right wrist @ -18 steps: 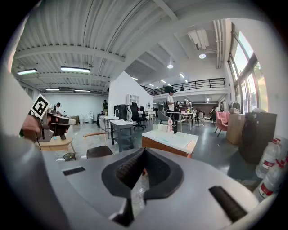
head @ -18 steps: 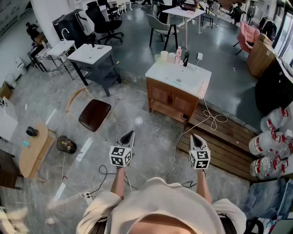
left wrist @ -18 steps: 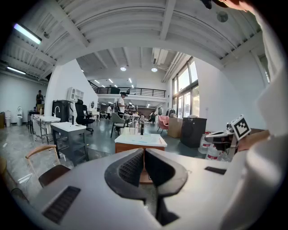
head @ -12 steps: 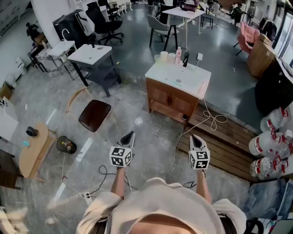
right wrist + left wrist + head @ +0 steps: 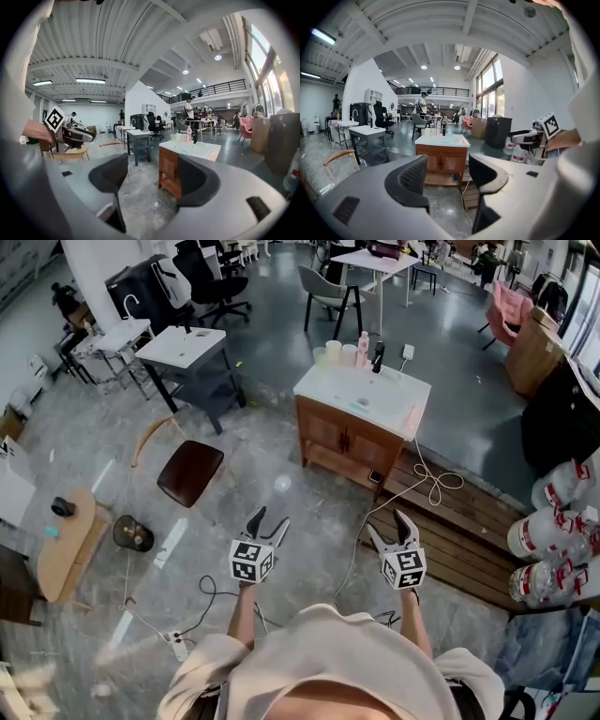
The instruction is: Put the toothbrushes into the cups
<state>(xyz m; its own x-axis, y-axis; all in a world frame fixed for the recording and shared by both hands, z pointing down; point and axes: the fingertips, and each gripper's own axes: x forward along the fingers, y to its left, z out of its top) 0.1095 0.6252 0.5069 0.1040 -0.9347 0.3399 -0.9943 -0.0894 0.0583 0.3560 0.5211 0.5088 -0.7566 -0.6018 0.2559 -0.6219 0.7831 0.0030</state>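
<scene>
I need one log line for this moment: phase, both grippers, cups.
phase: not started, far from vanity | left gripper: open, empty | right gripper: open, empty | cups: at vanity's back edge

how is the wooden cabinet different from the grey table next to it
The cabinet has a closed wooden body with doors, while the table stands on an open dark frame. The cabinet's top carries cups and bottles along its far edge; the table's top shows neither. Both have a white top.
</scene>
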